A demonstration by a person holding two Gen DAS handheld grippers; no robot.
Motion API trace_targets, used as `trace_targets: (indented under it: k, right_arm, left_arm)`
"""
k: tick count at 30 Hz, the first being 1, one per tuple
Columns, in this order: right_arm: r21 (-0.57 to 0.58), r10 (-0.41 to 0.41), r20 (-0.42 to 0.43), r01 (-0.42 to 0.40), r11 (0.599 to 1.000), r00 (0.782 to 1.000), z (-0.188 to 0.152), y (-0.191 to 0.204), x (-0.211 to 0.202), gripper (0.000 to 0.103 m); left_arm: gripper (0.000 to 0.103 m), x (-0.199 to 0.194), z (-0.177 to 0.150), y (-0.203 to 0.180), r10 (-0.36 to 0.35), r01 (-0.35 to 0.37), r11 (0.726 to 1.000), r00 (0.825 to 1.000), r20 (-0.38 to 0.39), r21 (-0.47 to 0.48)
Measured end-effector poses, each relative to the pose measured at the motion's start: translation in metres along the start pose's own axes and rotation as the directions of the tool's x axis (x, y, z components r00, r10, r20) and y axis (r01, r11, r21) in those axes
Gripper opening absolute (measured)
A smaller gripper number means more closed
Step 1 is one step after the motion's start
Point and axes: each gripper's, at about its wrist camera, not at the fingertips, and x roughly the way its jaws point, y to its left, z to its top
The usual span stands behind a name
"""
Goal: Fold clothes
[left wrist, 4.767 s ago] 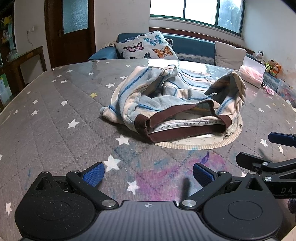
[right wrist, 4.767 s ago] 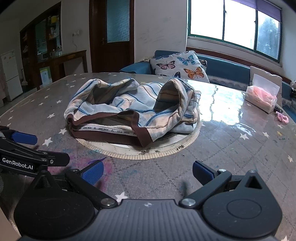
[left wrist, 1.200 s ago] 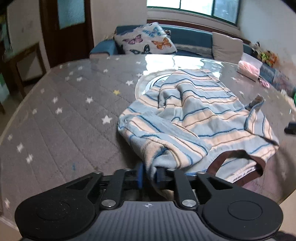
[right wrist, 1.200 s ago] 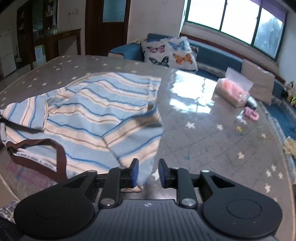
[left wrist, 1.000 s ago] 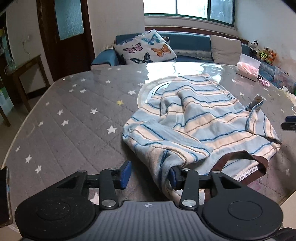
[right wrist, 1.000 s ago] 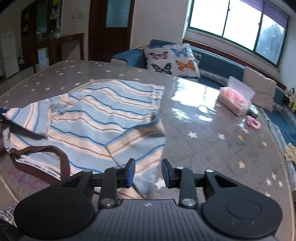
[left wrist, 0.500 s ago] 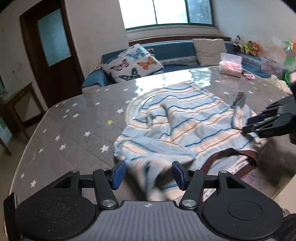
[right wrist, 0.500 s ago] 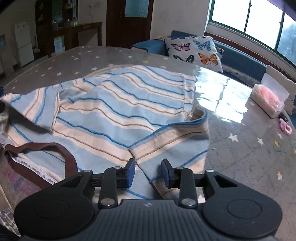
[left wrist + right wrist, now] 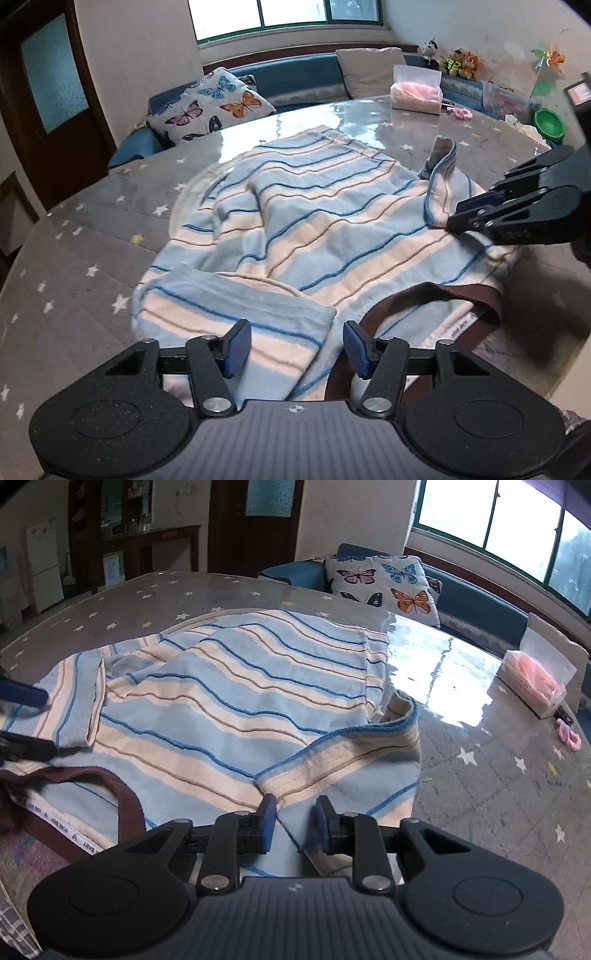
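A blue and cream striped garment [image 9: 314, 225] with a brown waistband [image 9: 436, 295] lies spread on the round table; it also shows in the right wrist view [image 9: 236, 701]. My left gripper [image 9: 295, 345] is open just above the garment's near left folded corner [image 9: 229, 314]. My right gripper [image 9: 293, 825] is open, jaws narrowly apart, over the garment's right folded corner [image 9: 343, 760]. The right gripper also shows at the right of the left wrist view [image 9: 458, 218], resting at the cloth edge.
The table wears a grey star-print cover [image 9: 74, 266] under glass. A tissue box [image 9: 415, 90] and a pink hair tie [image 9: 569, 734] lie at the far side. A butterfly cushion [image 9: 214, 105] sits on the sofa behind. A green bowl [image 9: 550, 123] is far right.
Both grippers let go of the garment corners about a second ago and opened. The garment now lies flatter, and both grippers have drawn back slightly above it.
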Motion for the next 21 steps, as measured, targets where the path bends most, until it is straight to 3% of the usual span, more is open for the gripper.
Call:
trace_targets:
  k: [1,7,8,9,14,16,21]
  right_arm:
    - [0.005,-0.002,0.001,0.002,1.000,1.000,0.000,-0.001,0.000,0.016]
    - [0.031,0.007,0.001,-0.007,0.999,1.000,-0.001,-0.006,-0.001,0.017]
    - [0.034,0.020,0.003,-0.020,0.999,1.000,-0.001,-0.005,-0.002,0.018]
    - [0.037,0.027,0.006,-0.027,0.999,1.000,-0.001,-0.005,-0.002,0.022]
    - [0.017,0.012,0.017,-0.012,1.000,1.000,-0.003,0.001,0.000,0.023]
    - [0.029,-0.014,0.021,0.014,0.999,1.000,-0.002,-0.002,0.000,0.009]
    - [0.065,-0.063,0.049,0.060,0.996,0.997,-0.003,-0.017,-0.012,0.004]
  left_arm:
    - [0.055,0.005,0.001,0.000,0.004,-0.004,1.000,1.000,-0.005,-0.002]
    - [0.027,0.020,-0.001,0.012,-0.021,0.020,0.998,1.000,-0.018,-0.062]
    - [0.015,0.018,-0.002,0.014,-0.019,0.018,0.997,1.000,-0.013,-0.069]
    - [0.010,0.016,-0.002,0.016,-0.015,0.015,0.997,1.000,-0.009,-0.076]
    - [0.005,-0.003,-0.006,0.037,0.024,-0.017,0.988,0.999,0.043,-0.155]
    - [0.005,-0.015,-0.007,0.049,0.065,-0.051,0.979,0.996,0.065,-0.196]
    - [0.004,-0.044,-0.015,0.089,0.184,-0.141,0.938,0.977,0.108,-0.317]
